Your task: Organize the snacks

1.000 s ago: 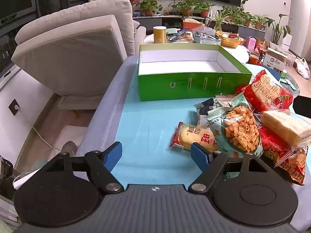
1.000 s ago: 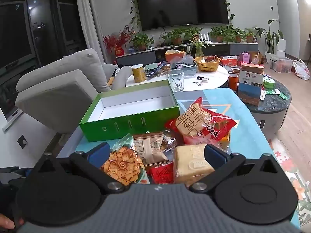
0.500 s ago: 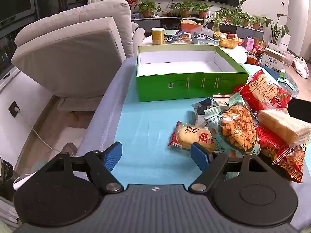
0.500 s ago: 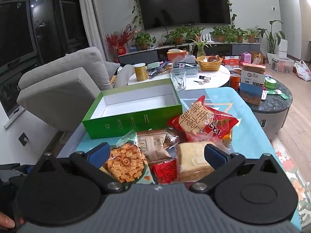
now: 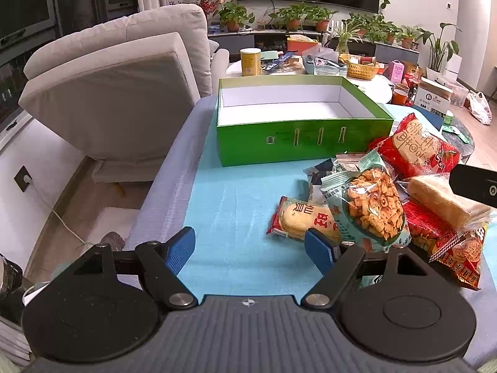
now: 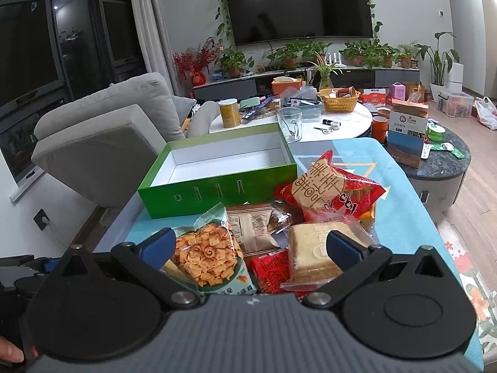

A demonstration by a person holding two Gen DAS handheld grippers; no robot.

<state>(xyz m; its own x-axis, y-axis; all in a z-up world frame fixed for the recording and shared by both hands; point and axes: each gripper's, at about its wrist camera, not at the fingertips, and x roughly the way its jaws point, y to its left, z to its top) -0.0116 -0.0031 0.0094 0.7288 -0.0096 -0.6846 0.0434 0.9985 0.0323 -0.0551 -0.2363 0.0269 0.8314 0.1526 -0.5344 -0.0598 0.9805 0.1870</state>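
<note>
Snacks are lying in a pile on the blue table cover (image 5: 236,205), at its right side, near the green box (image 5: 298,143). The box is sitting far from the grippers, open on top and white inside. A bag of orange crackers (image 5: 369,205) is resting on top of the pile, a red bag (image 5: 416,149) is lying just behind it, and a pale cake (image 6: 313,248) is lying to its right. The left gripper (image 5: 250,247) is hovering wide open over bare cover, holding nothing. The right gripper (image 6: 250,244) is hanging wide open above the pile, holding nothing. A grey sofa (image 5: 124,71) is standing at the left.
</note>
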